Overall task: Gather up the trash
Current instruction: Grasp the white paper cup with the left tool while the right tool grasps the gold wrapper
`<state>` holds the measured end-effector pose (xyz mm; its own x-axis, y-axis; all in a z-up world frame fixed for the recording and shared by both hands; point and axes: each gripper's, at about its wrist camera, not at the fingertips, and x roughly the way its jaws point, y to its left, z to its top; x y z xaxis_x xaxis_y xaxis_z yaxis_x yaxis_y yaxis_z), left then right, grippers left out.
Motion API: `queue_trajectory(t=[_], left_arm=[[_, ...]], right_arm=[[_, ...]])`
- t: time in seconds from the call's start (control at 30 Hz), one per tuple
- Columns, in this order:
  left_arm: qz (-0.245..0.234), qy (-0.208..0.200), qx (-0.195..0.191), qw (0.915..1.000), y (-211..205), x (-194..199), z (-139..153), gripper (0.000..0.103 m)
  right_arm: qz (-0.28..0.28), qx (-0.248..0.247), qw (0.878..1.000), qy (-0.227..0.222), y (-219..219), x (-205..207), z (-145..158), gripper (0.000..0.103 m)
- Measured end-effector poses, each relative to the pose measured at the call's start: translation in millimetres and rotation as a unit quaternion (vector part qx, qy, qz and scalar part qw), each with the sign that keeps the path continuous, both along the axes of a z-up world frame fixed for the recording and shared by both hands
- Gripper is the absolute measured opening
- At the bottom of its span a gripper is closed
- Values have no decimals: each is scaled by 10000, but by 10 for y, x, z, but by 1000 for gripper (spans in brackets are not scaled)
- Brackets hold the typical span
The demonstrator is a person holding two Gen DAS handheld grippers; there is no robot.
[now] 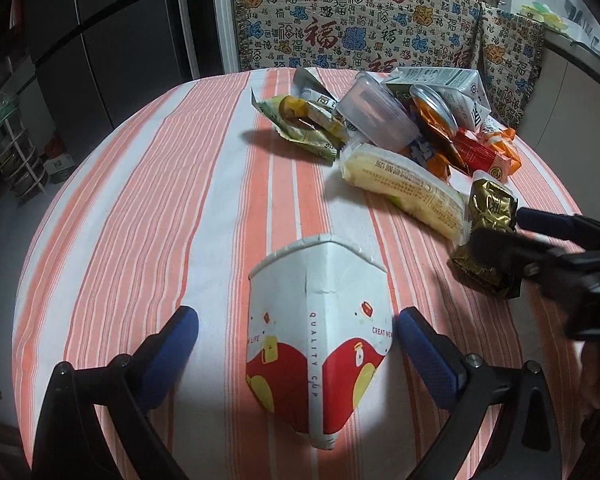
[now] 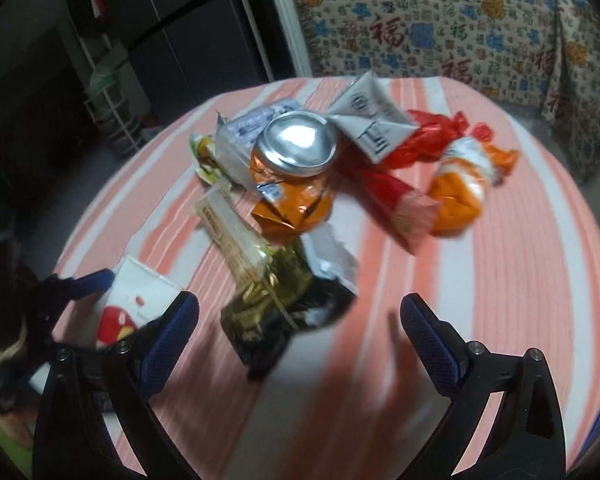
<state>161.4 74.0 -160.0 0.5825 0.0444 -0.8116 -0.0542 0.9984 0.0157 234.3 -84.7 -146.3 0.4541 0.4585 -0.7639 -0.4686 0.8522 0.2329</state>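
Note:
A crushed white and red paper cup [image 1: 320, 340] lies on the striped tablecloth between the fingers of my left gripper [image 1: 296, 340], which is open around it without touching. It also shows in the right wrist view [image 2: 140, 300]. A gold foil wrapper [image 1: 486, 232] [image 2: 268, 300] lies to the right. My right gripper [image 2: 300, 336] is open just in front of the wrapper; in the left wrist view [image 1: 500, 228] its fingers straddle the wrapper. Behind lies a heap of trash: an orange crushed can [image 2: 296, 160], a yellow pastry packet [image 1: 404, 188] and a clear plastic tub [image 1: 376, 116].
The round table [image 1: 160, 200] has an orange and white striped cloth. More wrappers and a milk carton [image 1: 440, 80] are in the heap. A patterned cloth hangs over furniture [image 1: 360, 20] behind. A dark fridge [image 1: 100, 40] and a rack [image 1: 16, 152] stand on the left.

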Motion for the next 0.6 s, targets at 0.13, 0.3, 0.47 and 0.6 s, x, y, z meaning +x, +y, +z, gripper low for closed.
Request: queue_trajectory(t=[0.13,0.3,0.47,0.6], left_arm=[[1,-1,-1,10000,1,-2,0,102],[3,-2,1,10000,1,-1,-1,102],[6,-4,0,10000,0,-1,-2,102],[7,-4,1,10000,0,-2,-4,102]], right_arm=[[286,-921,9947,-342,54,-100,-96,83],[87,-1079,9937,-283,-484,-223,-96,82],[28,-997,9943,-379,-763,-334,-127,94],[108,-955,9947,-374,-800,-368,-149,98]])
